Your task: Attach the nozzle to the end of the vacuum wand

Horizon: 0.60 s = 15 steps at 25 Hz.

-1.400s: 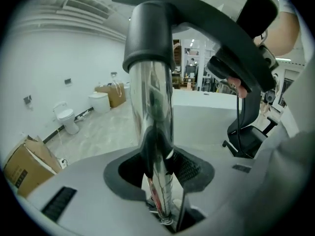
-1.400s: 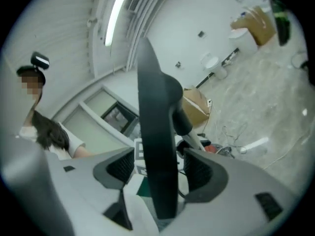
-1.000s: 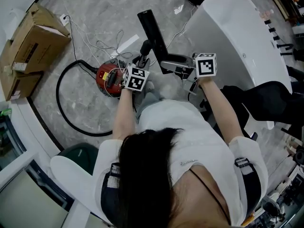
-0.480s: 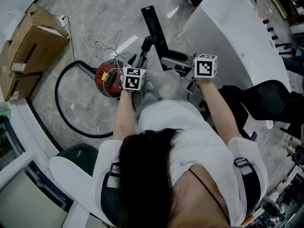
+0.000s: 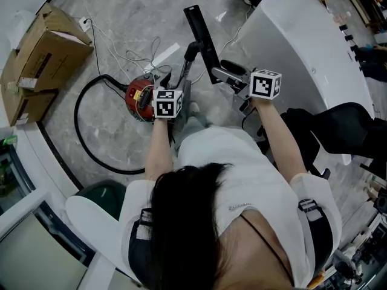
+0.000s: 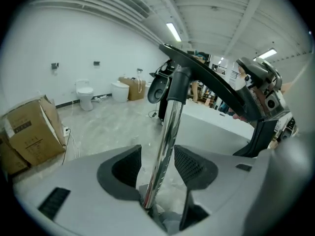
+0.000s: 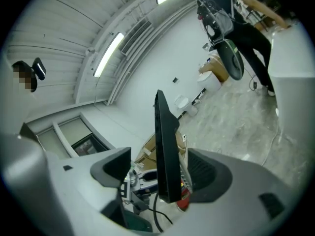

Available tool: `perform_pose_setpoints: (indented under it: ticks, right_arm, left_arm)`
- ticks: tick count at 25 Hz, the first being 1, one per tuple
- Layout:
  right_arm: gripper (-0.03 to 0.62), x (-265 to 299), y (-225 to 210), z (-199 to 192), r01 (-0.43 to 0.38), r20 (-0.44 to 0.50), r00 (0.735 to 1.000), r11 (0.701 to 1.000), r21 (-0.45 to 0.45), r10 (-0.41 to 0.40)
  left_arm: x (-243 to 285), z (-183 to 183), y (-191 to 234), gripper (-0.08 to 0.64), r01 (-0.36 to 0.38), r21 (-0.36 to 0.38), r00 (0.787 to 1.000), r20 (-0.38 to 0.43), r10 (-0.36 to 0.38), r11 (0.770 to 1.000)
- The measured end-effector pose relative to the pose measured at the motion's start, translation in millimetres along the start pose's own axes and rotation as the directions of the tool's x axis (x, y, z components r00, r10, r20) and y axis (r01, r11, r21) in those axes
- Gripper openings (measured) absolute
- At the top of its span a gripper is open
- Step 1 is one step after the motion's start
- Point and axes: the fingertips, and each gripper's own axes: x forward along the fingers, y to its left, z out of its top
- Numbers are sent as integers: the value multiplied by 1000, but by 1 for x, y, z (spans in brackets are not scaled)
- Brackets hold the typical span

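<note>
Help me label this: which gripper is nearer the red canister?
Left. The left gripper is beside the red canister, its jaws just opening around the wand; the right gripper, farther off, likewise around the nozzle.

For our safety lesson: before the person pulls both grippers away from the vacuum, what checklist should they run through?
1. Nozzle joined to wand: ok, looks seated at the neck.
2. Left gripper let go: ok; fingers have just been opening, wand between them, gaps either side.
3. Right gripper let go: ok; fingers have just been opening, nozzle between them, untouched.
4. Joint locked: cannot tell.
5. Wand supported once freed: cannot tell.
</note>
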Motion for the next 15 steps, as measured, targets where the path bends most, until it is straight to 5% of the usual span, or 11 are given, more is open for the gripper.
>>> perform_pose_setpoints:
  ticks: [15]
  right_arm:
    - [346,-17,-19,21,88,122,989,996,-4,-87]
  left_arm:
    - [-23,20,-2,195,39,-99,995,94,-30,994]
